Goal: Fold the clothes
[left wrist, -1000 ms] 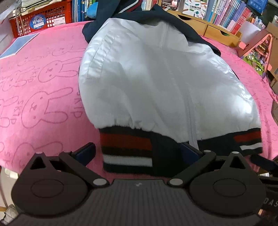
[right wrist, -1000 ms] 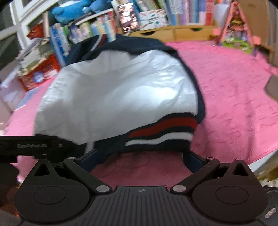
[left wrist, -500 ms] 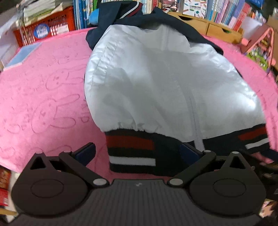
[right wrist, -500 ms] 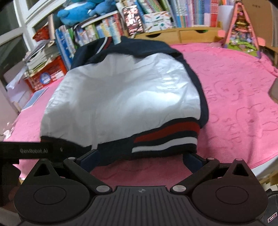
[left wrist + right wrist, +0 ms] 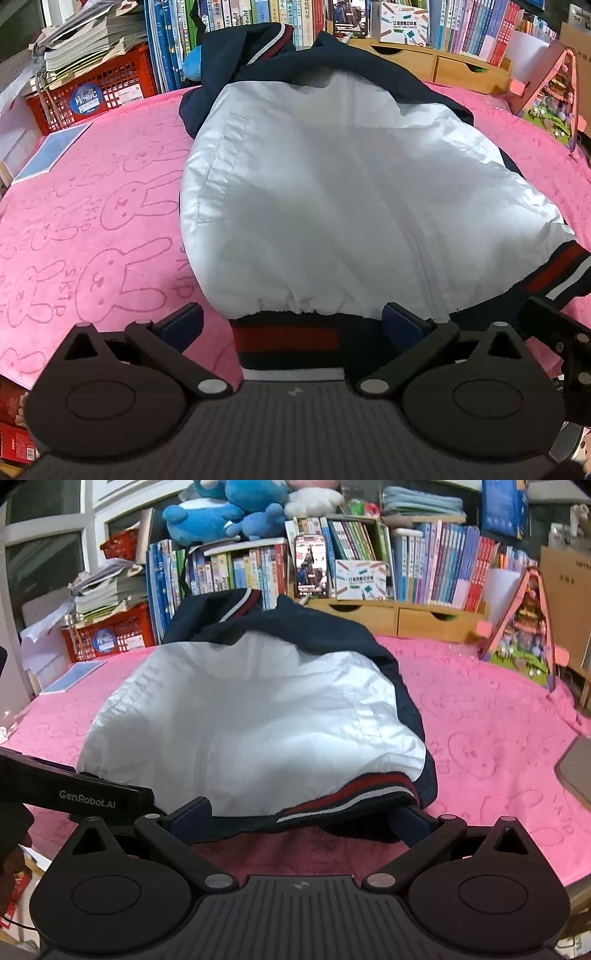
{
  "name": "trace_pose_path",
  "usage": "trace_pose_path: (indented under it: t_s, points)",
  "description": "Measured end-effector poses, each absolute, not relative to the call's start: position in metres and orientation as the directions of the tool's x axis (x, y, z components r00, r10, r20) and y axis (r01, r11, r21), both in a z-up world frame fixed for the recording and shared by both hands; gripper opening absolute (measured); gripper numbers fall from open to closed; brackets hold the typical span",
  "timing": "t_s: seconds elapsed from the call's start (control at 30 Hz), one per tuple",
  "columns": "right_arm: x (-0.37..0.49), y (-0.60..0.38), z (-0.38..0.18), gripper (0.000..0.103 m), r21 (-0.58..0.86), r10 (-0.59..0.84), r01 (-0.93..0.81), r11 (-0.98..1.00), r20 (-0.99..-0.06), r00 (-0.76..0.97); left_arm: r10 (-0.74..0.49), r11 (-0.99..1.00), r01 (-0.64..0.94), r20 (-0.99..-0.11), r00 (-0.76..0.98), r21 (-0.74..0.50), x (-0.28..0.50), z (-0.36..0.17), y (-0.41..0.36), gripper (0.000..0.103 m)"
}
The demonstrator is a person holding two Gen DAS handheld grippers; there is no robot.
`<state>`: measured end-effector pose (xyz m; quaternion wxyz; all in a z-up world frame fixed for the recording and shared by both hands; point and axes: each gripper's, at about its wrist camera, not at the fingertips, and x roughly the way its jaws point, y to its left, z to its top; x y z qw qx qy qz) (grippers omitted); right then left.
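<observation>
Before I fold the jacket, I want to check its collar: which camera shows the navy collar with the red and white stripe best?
The right wrist view: the navy collar with the red and white stripe stands raised and unobstructed against the books. The left wrist view shows the same collar near the top edge, more squeezed by the fisheye.

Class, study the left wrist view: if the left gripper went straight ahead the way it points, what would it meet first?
Probably the jacket's striped hem band, lying between the open fingers of the left gripper; whether it already touches is unclear.
</observation>
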<state>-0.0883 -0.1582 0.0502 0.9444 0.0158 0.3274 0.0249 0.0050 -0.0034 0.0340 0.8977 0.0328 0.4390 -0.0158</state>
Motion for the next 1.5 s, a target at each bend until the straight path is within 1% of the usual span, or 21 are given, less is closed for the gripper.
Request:
trace_pose_path:
  t_s: [0.27,0.37,0.47,0.57,0.67,0.77,0.9,0.97,1.03,1.13,1.2,1.27,1.37,1.43,1.5]
  points:
    - [-0.094,-0.156,0.053,0.103,0.011,0.049,-0.053,0.999,-0.607,0.793,-0.004,0.997,0.059,-0.790,0.613,0.041,0.004,0.033,-0.002,0.103]
    - [-0.099,-0.156,0.055,0.103,-0.038,0.052,-0.094,0.995,-0.600,0.798,-0.014,0.997,0.070,-0.786,0.619,0.038,0.003,0.033,0.001,0.103]
    - [-0.109,-0.154,0.060,0.103,-0.159,0.034,-0.154,0.975,-0.578,0.815,-0.013,0.996,0.078,-0.771,0.636,0.048,0.003,0.035,0.003,0.103]
    - [-0.119,-0.152,0.064,0.103,-0.351,-0.042,-0.161,0.922,-0.506,0.861,-0.006,0.996,0.073,-0.758,0.653,0.055,0.006,0.038,0.008,0.103]
    - [-0.117,-0.151,0.053,0.103,-0.505,-0.111,-0.154,0.850,-0.456,0.883,0.001,0.996,0.067,-0.744,0.668,0.062,0.008,0.040,0.013,0.103]
    - [-0.110,-0.143,0.032,0.103,-0.565,-0.115,-0.203,0.800,-0.476,0.872,0.001,0.996,0.067,-0.731,0.682,0.064,0.009,0.043,0.018,0.103]
    - [-0.107,-0.123,0.015,0.103,-0.535,0.009,-0.344,0.771,-0.531,0.847,-0.073,0.992,0.126,-0.732,0.678,0.019,-0.002,0.046,0.025,0.103]
    - [-0.106,-0.115,0.010,0.103,-0.536,0.057,-0.390,0.749,-0.534,0.844,-0.087,0.988,0.153,-0.736,0.671,0.022,-0.008,0.046,0.029,0.103]
    - [-0.100,-0.109,0.005,0.103,-0.560,0.050,-0.384,0.734,-0.519,0.853,-0.101,0.983,0.179,-0.742,0.662,0.026,-0.014,0.046,0.031,0.103]
    - [-0.078,-0.105,0.001,0.103,-0.597,-0.026,-0.304,0.743,-0.480,0.877,-0.110,0.978,0.207,-0.748,0.655,0.038,-0.023,0.046,0.030,0.103]
    - [-0.062,-0.110,0.009,0.103,-0.582,-0.061,-0.260,0.771,-0.473,0.879,-0.104,0.974,0.219,-0.751,0.652,0.055,-0.025,0.045,0.027,0.103]
    - [-0.061,-0.119,0.022,0.103,-0.513,0.015,-0.314,0.799,-0.505,0.863,-0.088,0.970,0.227,-0.754,0.651,0.083,-0.028,0.042,0.023,0.103]
    - [-0.082,-0.129,0.030,0.103,-0.411,0.226,-0.513,0.754,-0.571,0.789,-0.067,0.965,0.235,-0.756,0.651,0.116,-0.031,0.039,0.023,0.103]
    - [-0.094,-0.123,0.021,0.103,-0.420,0.262,-0.573,0.704,-0.597,0.758,-0.067,0.967,0.229,-0.754,0.654,0.112,-0.028,0.041,0.028,0.103]
    - [-0.098,-0.114,0.012,0.103,-0.448,0.261,-0.575,0.684,-0.586,0.767,-0.077,0.973,0.215,-0.751,0.656,0.088,-0.024,0.044,0.032,0.103]
